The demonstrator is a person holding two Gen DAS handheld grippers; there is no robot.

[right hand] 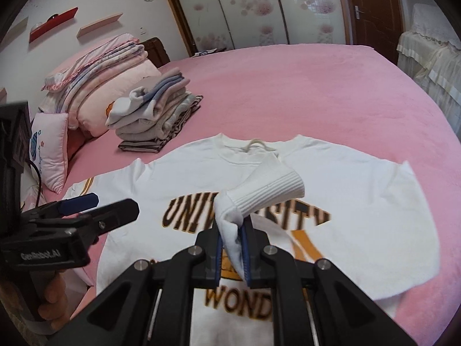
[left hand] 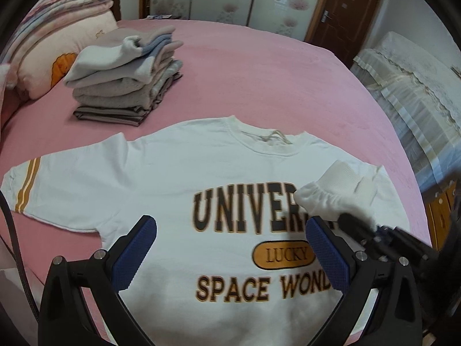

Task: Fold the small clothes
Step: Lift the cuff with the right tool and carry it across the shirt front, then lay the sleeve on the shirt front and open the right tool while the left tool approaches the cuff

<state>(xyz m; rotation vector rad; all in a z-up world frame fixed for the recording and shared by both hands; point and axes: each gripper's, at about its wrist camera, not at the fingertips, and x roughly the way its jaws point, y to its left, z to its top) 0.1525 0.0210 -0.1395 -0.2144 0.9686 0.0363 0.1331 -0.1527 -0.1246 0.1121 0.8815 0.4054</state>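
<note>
A white T-shirt (left hand: 161, 173) with "UNIVERSITY" lettering lies flat, front up, on the pink bed; it also shows in the right wrist view (right hand: 360, 201). My right gripper (right hand: 232, 230) is shut on a folded white sock (right hand: 268, 190) and holds it above the shirt's chest. The sock (left hand: 337, 190) and the right gripper (left hand: 363, 227) show at the right of the left wrist view. My left gripper (left hand: 230, 242) is open and empty, hovering over the shirt's lower front; it also shows at the left of the right wrist view (right hand: 106, 206).
A stack of folded clothes (left hand: 126, 80) with socks on top sits on the bed behind the shirt, left of centre. Pillows and folded quilts (right hand: 95, 80) lie at the head of the bed. A covered cabinet (left hand: 417, 92) stands right of the bed.
</note>
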